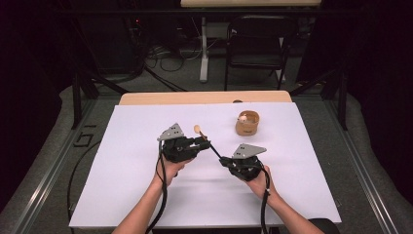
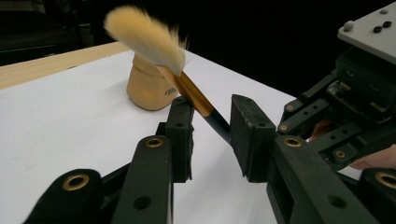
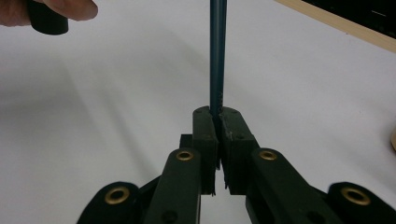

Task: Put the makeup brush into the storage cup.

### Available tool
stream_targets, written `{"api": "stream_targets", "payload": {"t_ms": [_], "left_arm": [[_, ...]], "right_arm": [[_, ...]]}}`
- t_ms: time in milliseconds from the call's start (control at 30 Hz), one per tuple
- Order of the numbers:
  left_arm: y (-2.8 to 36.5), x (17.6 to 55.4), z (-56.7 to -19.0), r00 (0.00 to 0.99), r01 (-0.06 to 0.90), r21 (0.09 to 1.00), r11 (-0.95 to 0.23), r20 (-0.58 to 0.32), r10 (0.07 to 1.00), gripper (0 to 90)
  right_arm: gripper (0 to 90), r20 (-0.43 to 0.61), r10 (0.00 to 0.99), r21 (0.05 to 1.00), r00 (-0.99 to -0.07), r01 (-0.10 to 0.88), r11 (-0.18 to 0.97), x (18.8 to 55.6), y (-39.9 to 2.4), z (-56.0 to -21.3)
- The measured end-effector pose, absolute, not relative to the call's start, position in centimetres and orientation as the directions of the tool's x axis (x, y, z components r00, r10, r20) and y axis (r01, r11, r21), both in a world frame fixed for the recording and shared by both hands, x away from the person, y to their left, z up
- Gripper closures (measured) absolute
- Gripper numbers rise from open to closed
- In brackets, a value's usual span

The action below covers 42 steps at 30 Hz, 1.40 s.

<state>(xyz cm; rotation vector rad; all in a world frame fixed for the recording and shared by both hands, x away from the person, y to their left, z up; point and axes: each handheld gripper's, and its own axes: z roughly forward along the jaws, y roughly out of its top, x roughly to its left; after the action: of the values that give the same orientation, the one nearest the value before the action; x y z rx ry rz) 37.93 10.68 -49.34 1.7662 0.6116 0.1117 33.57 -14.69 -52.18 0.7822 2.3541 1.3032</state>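
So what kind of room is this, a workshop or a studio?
Probably a lab or recording booth. A table covered in plain white stands between black curtains, cables trail over the floor behind it, and a folding chair waits at the back.

Tan-bristled, dark-handled brush (image 2: 184,84) tilted above white table

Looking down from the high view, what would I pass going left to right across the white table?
Left gripper → brush with its pale tuft up → right gripper, clamped on the brush's dark handle → small tan pot, farther back.
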Motion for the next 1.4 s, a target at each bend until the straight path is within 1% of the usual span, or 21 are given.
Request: {"api": "stream_targets", "payload": {"t_ms": [267, 367, 500, 533, 733, 767, 900, 967, 1033, 1067, 1133, 1200, 1267, 1300, 1333, 1400], "left_arm": [[10.2, 37.9, -49.2, 0.865, 0.351, 0.926, -0.138, -0.264, 0.427, 77.4], [10.0, 38.0, -49.0, 0.871, 0.348, 0.927, -0.138, -0.266, 0.414, 78.2], [9.6, 38.1, -48.8, 0.877, 0.338, 0.930, -0.141, -0.258, 0.405, 75.8], [9.5, 38.1, -48.8, 0.878, 0.338, 0.930, -0.144, -0.256, 0.406, 77.8], [9.1, 38.1, -48.6, 0.890, 0.337, 0.931, -0.137, -0.268, 0.370, 81.7], [9.0, 38.0, -48.6, 0.892, 0.333, 0.932, -0.140, -0.264, 0.368, 82.6], [8.7, 38.0, -48.4, 0.895, 0.321, 0.935, -0.153, -0.247, 0.371, 82.9], [8.6, 37.9, -48.3, 0.895, 0.319, 0.934, -0.159, -0.242, 0.375, 82.9], [8.5, 37.8, -48.3, 0.895, 0.312, 0.935, -0.172, -0.227, 0.384, 82.9], [8.4, 37.8, -48.3, 0.894, 0.312, 0.934, -0.176, -0.226, 0.386, 82.9], [8.3, 37.8, -48.2, 0.895, 0.305, 0.933, -0.189, -0.213, 0.391, 82.9], [8.1, 37.7, -48.1, 0.893, 0.305, 0.932, -0.195, -0.209, 0.398, 82.8], [8.0, 37.8, -48.0, 0.894, 0.300, 0.932, -0.202, -0.201, 0.401, 82.9], [7.9, 37.8, -48.0, 0.893, 0.301, 0.931, -0.206, -0.199, 0.404, 82.9], [7.9, 37.8, -47.9, 0.892, 0.295, 0.932, -0.211, -0.190, 0.409, 82.8], [7.7, 37.8, -47.8, 0.893, 0.292, 0.931, -0.220, -0.183, 0.412, 82.9]], "right_arm": [[85.8, -0.026, 0.614, 0.850, -0.789, 0.305, 0.428, 34.1, -14.6, -52.5], [85.9, -0.027, 0.611, 0.852, -0.792, 0.301, 0.428, 34.2, -14.6, -52.5], [86.0, -0.034, 0.601, 0.859, -0.799, 0.285, 0.426, 34.2, -14.6, -52.4], [86.0, -0.035, 0.599, 0.858, -0.800, 0.284, 0.428, 34.2, -14.5, -52.4], [84.2, -0.026, 0.600, 0.859, -0.799, 0.290, 0.423, 34.2, -14.6, -52.4], [79.6, -0.023, 0.598, 0.859, -0.801, 0.290, 0.423, 34.3, -14.6, -52.4], [68.6, -0.023, 0.594, 0.862, -0.804, 0.285, 0.419, 34.2, -14.6, -52.1], [57.2, -0.016, 0.601, 0.860, -0.799, 0.296, 0.415, 34.3, -14.7, -51.9], [47.8, -0.009, 0.615, 0.864, -0.788, 0.303, 0.402, 34.4, -14.9, -51.6], [39.8, -0.010, 0.631, 0.868, -0.776, 0.306, 0.390, 34.4, -15.0, -51.4], [27.2, 0.000, 0.646, 0.871, -0.764, 0.317, 0.375, 34.5, -15.2, -51.2], [16.6, -0.001, 0.652, 0.871, -0.758, 0.320, 0.373, 34.6, -15.2, -51.0], [12.3, 0.003, 0.656, 0.868, -0.755, 0.327, 0.373, 34.6, -15.3, -50.9], [7.1, 0.011, 0.656, 0.870, -0.755, 0.330, 0.366, 34.6, -15.4, -50.8], [4.5, 0.014, 0.656, 0.866, -0.755, 0.337, 0.369, 34.7, -15.4, -50.8], [1.4, 0.013, 0.661, 0.867, -0.750, 0.338, 0.367, 34.8, -15.5, -50.7]]}}
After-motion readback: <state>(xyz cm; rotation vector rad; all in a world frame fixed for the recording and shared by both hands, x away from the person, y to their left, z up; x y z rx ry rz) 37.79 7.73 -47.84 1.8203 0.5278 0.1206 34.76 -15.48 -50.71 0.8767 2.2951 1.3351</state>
